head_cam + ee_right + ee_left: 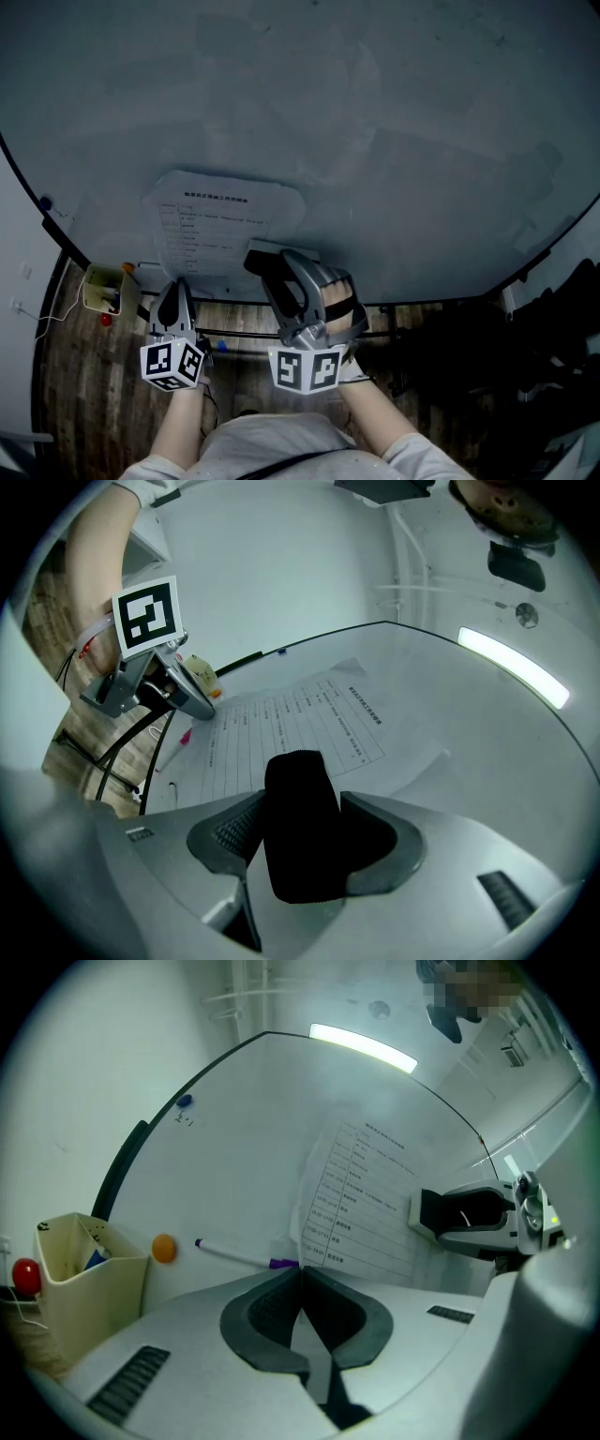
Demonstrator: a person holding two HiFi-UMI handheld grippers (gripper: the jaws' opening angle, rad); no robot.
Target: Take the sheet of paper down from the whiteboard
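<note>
Two tongs are up close to the whiteboard [375,112]. The sheet of paper [225,220] is on the board, low down and a bit to the left. Its top edge is flat on the board.

The left tongs [300,1274] are clenched, tip to tip. The bottom corner of the sheet [366,1194] comes right down to those tips. I cannot tell if the corner is nipped in them or just beside them.

The right tongs [302,803] are grasping a black block [300,829]. In the head view the block [262,258] sits at the bottom right edge of the sheet. I think this block may have been pinning the paper, but that is a guess.

In the head view, the sheet lies at 12 o'clock from the left tongs [178,284]. It lies at about 11 o'clock from the right tongs [272,267]. Its long side seems to run up the board, from 6 to 12, though the steep look down squashes it.

The left tongs are nearer to the paper's bottom corner, and the right ones are full. So I think the left must pull the sheet, down toward 6 o'clock and away from the board.

A purple pen [234,1255] and an orange dot [164,1248] sit at 9 o'clock from the sheet, near a pale cup [80,1269].
</note>
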